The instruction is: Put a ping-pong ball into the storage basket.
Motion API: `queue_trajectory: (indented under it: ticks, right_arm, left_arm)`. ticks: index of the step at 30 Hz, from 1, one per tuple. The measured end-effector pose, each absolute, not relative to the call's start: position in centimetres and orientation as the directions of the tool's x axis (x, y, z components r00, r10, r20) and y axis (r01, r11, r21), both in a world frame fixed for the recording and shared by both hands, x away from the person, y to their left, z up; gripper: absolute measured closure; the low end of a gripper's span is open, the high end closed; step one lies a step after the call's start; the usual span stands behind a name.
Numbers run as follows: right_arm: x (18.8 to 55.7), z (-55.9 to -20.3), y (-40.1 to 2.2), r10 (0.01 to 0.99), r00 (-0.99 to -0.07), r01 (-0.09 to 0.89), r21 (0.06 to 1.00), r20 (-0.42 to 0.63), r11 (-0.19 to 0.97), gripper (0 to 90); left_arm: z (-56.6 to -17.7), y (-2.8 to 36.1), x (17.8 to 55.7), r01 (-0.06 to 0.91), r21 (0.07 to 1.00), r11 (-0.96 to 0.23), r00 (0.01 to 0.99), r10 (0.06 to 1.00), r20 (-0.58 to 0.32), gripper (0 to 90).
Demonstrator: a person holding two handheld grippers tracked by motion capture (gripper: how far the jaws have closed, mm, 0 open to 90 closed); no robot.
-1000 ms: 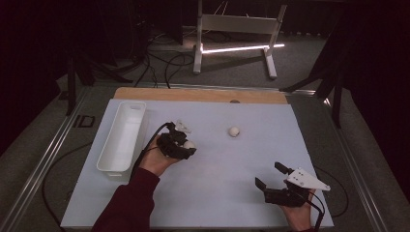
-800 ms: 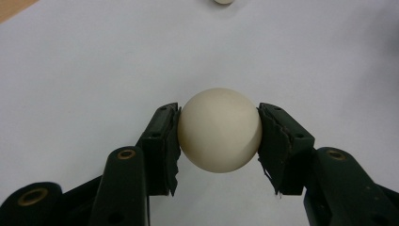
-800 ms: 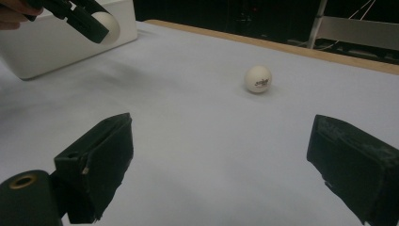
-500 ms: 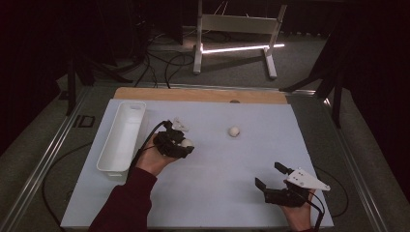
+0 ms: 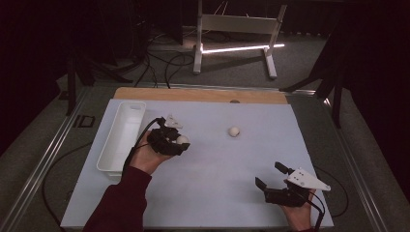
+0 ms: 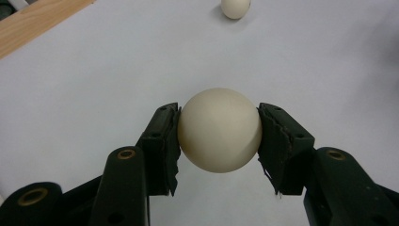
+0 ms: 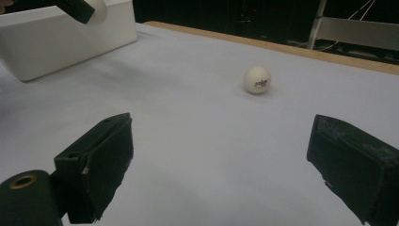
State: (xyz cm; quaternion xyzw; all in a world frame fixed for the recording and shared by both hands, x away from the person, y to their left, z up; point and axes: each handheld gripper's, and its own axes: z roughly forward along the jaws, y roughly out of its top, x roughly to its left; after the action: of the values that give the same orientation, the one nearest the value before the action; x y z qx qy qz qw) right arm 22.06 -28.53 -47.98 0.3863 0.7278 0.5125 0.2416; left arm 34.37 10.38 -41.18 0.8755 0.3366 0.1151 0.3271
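A cream ball (image 6: 219, 130) sits clamped between the two black pads of my left gripper (image 6: 219, 141), held just above the white mat. From above, that gripper (image 5: 180, 141) hangs right of the white tray (image 5: 112, 146), the ball (image 5: 182, 139) showing at its tip. A second cream ball (image 5: 234, 131) rests loose on the mat toward the back; it also appears in the right gripper view as a ball (image 7: 257, 79) with dark print. My right gripper (image 5: 270, 175) rests near the front right of the mat, jaws spread wide with nothing between them (image 7: 221, 165).
The long white tray (image 7: 51, 37) lies along the mat's left side. A wooden strip (image 5: 203, 95) borders the mat's far edge. Cables and a white metal stand (image 5: 232, 29) are on the floor beyond the table.
The left gripper with its ball has drifted slightly toward the tray. The right gripper and the loose ball have not moved.
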Motion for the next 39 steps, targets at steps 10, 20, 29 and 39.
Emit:
queue_trajectory:
  ticks: [10,20,29,39]
  right_arm:
    - [22.5,-47.9,-28.5,0.806,-0.590,0.307,0.934,0.038,0.181,7.2]
    - [22.8,-47.7,-28.6,0.804,-0.593,0.299,0.937,0.035,0.180,7.2]
    - [22.9,-47.5,-28.6,0.801,-0.599,0.281,0.940,0.015,0.192,7.2]
    - [23.3,-47.5,-28.4,0.795,-0.607,0.272,0.939,-0.001,0.209,7.2]
  left_arm:
    - [-40.6,11.2,34.4,0.504,0.654,-0.565,0.747,0.664,-0.001,51.6]
    - [-40.2,12.0,34.4,0.503,0.661,-0.556,0.747,0.665,-0.009,51.6]
    - [-39.6,12.9,34.5,0.498,0.668,-0.553,0.741,0.671,0.004,51.6]
    - [-39.2,14.1,34.4,0.489,0.668,-0.561,0.742,0.670,0.019,51.6]
